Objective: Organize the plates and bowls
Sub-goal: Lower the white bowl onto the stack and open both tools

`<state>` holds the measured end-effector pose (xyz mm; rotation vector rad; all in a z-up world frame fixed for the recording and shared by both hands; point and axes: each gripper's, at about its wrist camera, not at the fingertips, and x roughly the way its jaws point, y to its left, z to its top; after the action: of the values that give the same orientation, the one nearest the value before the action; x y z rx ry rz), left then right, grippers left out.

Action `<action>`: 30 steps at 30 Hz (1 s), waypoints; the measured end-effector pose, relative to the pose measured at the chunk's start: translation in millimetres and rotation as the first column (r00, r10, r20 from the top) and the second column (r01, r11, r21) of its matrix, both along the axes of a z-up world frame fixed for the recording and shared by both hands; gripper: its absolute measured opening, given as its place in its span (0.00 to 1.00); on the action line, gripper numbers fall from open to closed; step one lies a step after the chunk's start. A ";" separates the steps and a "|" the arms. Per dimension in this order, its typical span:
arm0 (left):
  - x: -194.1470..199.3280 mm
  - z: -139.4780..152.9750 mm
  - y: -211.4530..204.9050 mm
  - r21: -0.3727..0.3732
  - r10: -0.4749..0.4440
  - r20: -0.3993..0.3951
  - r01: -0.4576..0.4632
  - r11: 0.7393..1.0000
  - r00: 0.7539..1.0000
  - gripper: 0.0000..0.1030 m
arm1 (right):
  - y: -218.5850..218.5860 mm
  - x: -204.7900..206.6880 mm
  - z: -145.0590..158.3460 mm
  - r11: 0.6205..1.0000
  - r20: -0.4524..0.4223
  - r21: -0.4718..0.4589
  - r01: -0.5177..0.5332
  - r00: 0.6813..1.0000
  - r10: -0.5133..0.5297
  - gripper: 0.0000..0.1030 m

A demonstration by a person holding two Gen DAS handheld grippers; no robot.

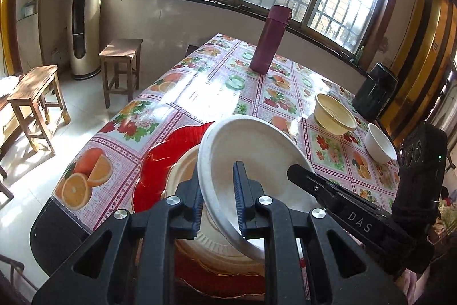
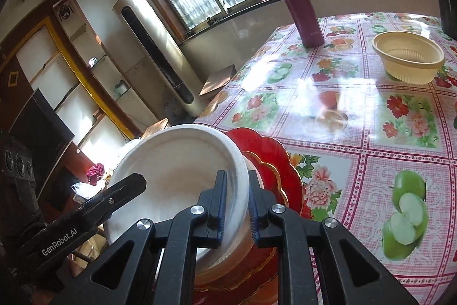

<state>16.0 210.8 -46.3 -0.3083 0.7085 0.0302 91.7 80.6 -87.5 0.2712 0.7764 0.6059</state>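
A white plate is held tilted above a cream plate that lies on a red scalloped plate at the table's near edge. My left gripper is shut on the white plate's left rim. My right gripper is shut on the same white plate at its opposite rim, with the red plate below. The right gripper's finger shows in the left wrist view. A cream bowl and a white bowl stand at the far right.
A maroon flask stands at the table's far side and a black container at the far right. The flowered tablecloth covers the table. Wooden stools stand on the floor to the left.
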 end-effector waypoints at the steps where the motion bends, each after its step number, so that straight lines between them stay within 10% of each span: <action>1: 0.5 -2.0 0.7 -0.002 0.002 -0.005 -0.002 1.000 1.000 0.15 | 1.3 -0.4 -1.7 1.000 0.003 -0.010 0.000 1.000 0.000 0.18; 9: 1.0 -9.8 10.0 -0.031 0.023 -0.023 -0.024 0.999 0.999 0.16 | 9.8 -5.5 -4.0 0.997 0.051 -0.076 -0.003 0.999 0.007 0.20; 12: -2.8 -6.5 8.1 0.003 0.043 -0.001 -0.043 0.999 0.999 0.31 | 12.9 -12.5 0.2 0.994 0.094 -0.109 -0.007 0.995 0.018 0.24; 17: -14.3 4.1 6.1 0.052 0.086 0.093 -0.091 0.994 0.992 0.80 | 11.3 -28.8 11.4 0.991 0.184 -0.135 0.012 0.983 0.013 0.59; 22: -15.9 13.9 2.8 0.010 0.083 0.147 -0.086 0.996 0.986 1.00 | -11.5 -36.1 23.1 0.997 0.232 -0.079 0.026 0.973 -0.006 0.79; 25: -16.6 23.3 -12.9 0.006 0.047 0.189 -0.049 0.999 0.981 1.00 | -39.3 -35.7 28.8 0.998 0.249 -0.032 0.053 0.968 -0.043 1.00; 30: -9.9 41.0 -63.0 0.102 -0.061 0.227 0.039 0.994 0.972 1.00 | -105.0 -16.7 32.2 0.995 0.178 -0.001 0.097 0.979 -0.095 1.00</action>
<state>6.1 147.8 -5.3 -0.1971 0.4826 -0.0191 75.0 -24.5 -55.3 0.2411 0.5907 0.5270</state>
